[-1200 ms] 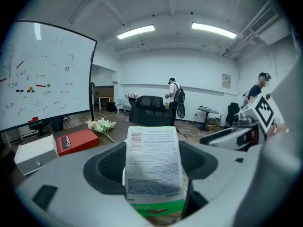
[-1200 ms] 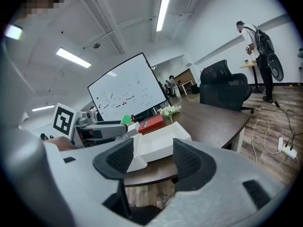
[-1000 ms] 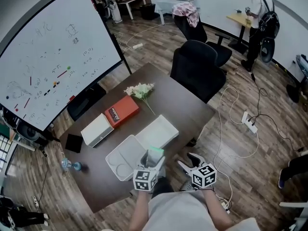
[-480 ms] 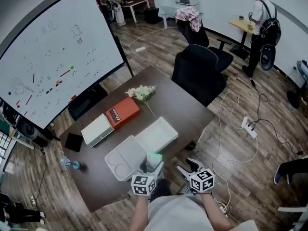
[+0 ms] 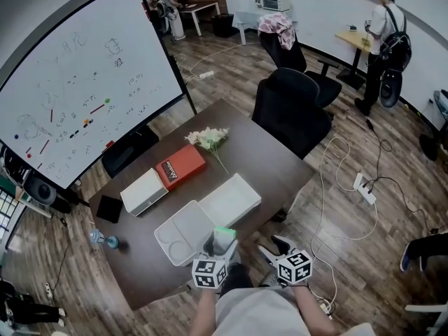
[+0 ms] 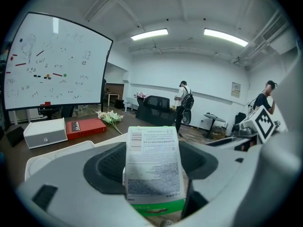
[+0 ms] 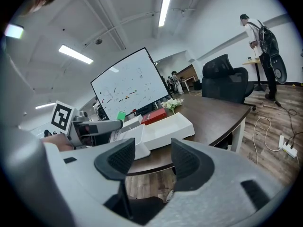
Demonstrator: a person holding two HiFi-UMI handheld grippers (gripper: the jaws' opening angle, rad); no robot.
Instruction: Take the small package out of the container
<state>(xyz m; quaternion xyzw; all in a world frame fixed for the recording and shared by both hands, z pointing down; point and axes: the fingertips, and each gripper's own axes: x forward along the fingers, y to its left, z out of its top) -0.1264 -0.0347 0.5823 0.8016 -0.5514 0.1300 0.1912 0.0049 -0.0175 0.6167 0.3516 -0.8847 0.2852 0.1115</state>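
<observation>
The table (image 5: 266, 152) carried the open white container (image 5: 183, 229) near its 6 o'clock edge. Our left gripper (image 5: 222, 243) had its jaws clamped on the package (image 6: 154, 167), which stood upright between them at the container's 4 o'clock corner, seemingly already above the rim. We judged the lift nearly done. The sound way on was an even squeeze and a level carry toward 5 o'clock, clear of the rim, since a thin pack could slip or crumple. Our right gripper (image 5: 271, 244), at 3 o'clock of the left, had its jaws apart with nothing between them. They had just been closing a little, and it was best held aside.
</observation>
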